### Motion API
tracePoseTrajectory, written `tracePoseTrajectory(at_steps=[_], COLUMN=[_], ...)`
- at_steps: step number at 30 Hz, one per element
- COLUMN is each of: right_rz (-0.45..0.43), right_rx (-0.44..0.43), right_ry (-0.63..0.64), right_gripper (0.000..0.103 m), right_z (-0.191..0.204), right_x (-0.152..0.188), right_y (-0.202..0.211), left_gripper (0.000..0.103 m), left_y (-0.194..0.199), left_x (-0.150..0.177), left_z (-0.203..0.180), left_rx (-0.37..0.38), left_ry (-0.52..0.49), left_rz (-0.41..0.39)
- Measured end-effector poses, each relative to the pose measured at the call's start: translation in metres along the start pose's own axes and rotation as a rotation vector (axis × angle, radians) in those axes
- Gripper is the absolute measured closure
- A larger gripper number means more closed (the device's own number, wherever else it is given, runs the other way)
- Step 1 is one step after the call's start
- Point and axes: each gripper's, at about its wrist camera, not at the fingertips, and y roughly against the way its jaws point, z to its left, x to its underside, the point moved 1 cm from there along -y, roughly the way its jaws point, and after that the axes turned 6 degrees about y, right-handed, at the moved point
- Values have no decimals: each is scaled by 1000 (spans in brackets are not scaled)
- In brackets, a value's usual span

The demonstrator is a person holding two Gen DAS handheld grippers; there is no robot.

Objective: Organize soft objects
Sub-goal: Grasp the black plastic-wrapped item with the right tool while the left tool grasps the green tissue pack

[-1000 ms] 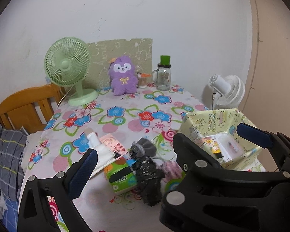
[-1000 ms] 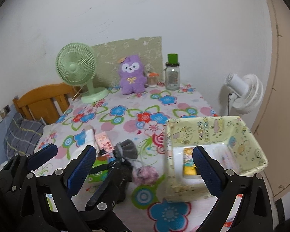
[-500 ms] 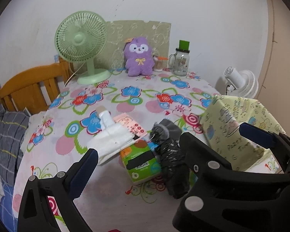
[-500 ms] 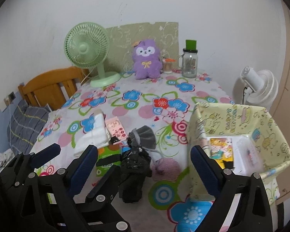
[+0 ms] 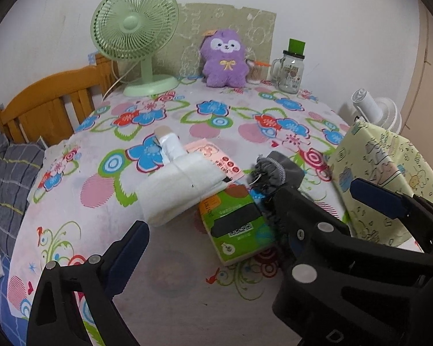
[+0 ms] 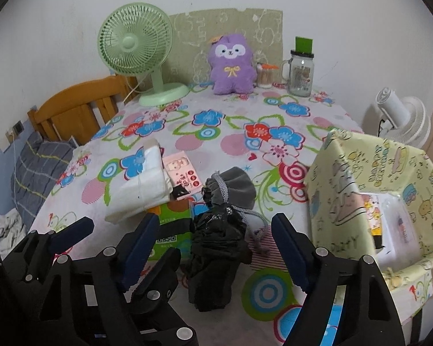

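Both grippers' fingers (image 6: 141, 240) gape empty; right gripper (image 5: 317, 210) hides black bag (image 6: 216, 248).

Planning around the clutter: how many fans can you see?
2. A green desk fan stands at the table's far left corner; a white fan sits off the table's right edge, behind the yellow fabric bin.

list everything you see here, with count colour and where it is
desk fan: 1, green, table's far left
plush toy: 1, purple, far middle
glass jar: 1, clear with green lid, far right
folded cloth: 1, white, near middle
pink card: 1, beside cloth
tissue pack: 1, green, partly under cloth
drawstring pouch: 1, grey
plastic bag: 1, black, crumpled
fabric bin: 1, yellow, right edge
floor fan: 1, white, behind bin
left gripper: open
right gripper: open
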Motion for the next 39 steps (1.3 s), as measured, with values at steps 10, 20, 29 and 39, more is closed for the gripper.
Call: tracePoseTrajectory(at_steps=[10,20,29,39], right_rz=[107,140,101,113], right_rx=[-30,-34,9,27], right_ry=[-57,-60,-54,-63], right_gripper=[40,58,62,62], right_z=[-5,-6,-17,-29], right_x=[9,13,8,8], right_y=[-34,-47,-38,-45], left_gripper=[6,7,7,14], left_y=[-19,-30,-37,-55], left_x=[5,8,4,6], left_z=[2,2,-11,-18], left_rx=[-4,-1,15,19], left_ry=[-3,-1,-7,5], left_rz=[51,82,80,114])
